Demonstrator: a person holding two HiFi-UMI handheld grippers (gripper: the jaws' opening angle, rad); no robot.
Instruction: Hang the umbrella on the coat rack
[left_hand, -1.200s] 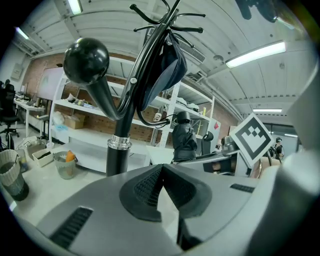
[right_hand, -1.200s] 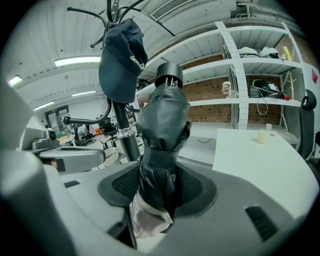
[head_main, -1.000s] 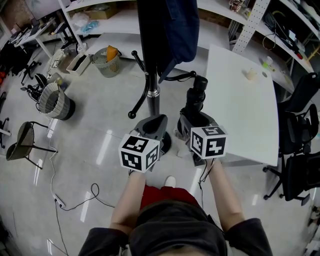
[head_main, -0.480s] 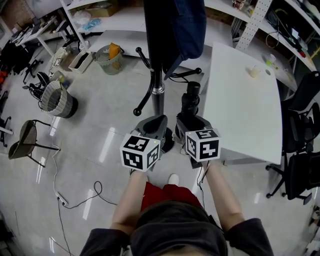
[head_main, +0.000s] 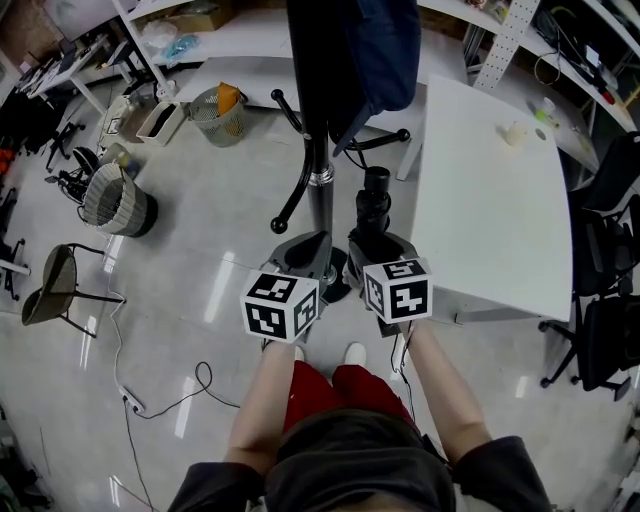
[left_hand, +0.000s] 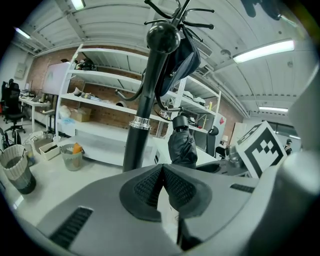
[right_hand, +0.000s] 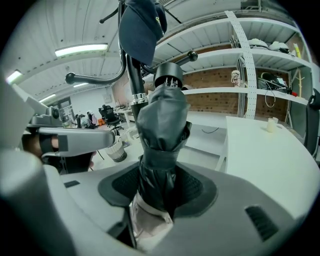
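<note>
Our right gripper (right_hand: 157, 197) clamps the folded black fabric umbrella (right_hand: 160, 125) upright, mid-frame, so we can reach the black metal coat rack (right_hand: 132, 80); left gripper (left_hand: 162, 186) closed, empty.

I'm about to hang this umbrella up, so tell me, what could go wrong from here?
1. The right gripper holds the umbrella by its soft folded fabric, so it may slip through the jaws when lifted.
2. A blue bag hangs on the rack just above; the umbrella could snag or knock it.
3. The left gripper is shut and empty, so nothing backs up a slip.
</note>
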